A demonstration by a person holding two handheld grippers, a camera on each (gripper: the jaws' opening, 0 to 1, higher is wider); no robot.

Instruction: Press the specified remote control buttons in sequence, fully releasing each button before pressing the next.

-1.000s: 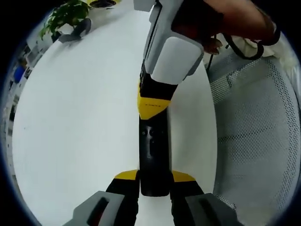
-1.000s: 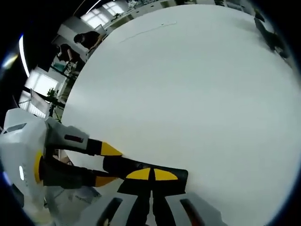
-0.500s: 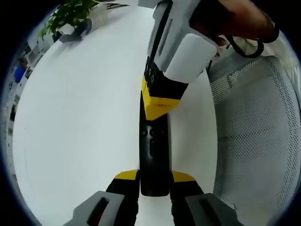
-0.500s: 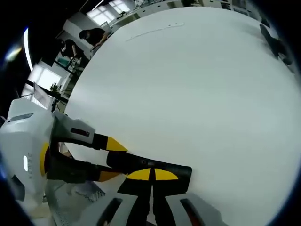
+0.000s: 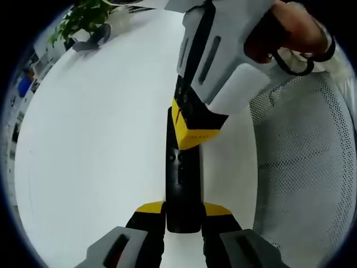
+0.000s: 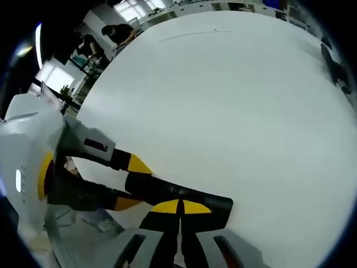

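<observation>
A black remote control (image 5: 182, 184) lies lengthwise on the white table (image 5: 100, 145), its near end clamped between the yellow tips of my left gripper (image 5: 183, 209), which is shut on it. My right gripper (image 5: 195, 131) comes down from above, its yellow tips together and set on the remote's far half, just past the round buttons. In the right gripper view my right gripper (image 6: 180, 206) is shut, tips down on the remote (image 6: 167, 191). The left gripper (image 6: 129, 183) reaches in from the left, one jaw on each side of the remote.
A white mesh chair (image 5: 301, 167) stands right beside the table's edge. A potted plant (image 5: 83, 17) and a dark object (image 5: 95, 36) sit at the table's far end. A hand (image 5: 284, 28) holds the right gripper. People (image 6: 120, 33) are in the background.
The right gripper has leaned closer to the left camera, and its tips have crept slightly nearer along the remote. The left gripper and the remote have stayed put.
</observation>
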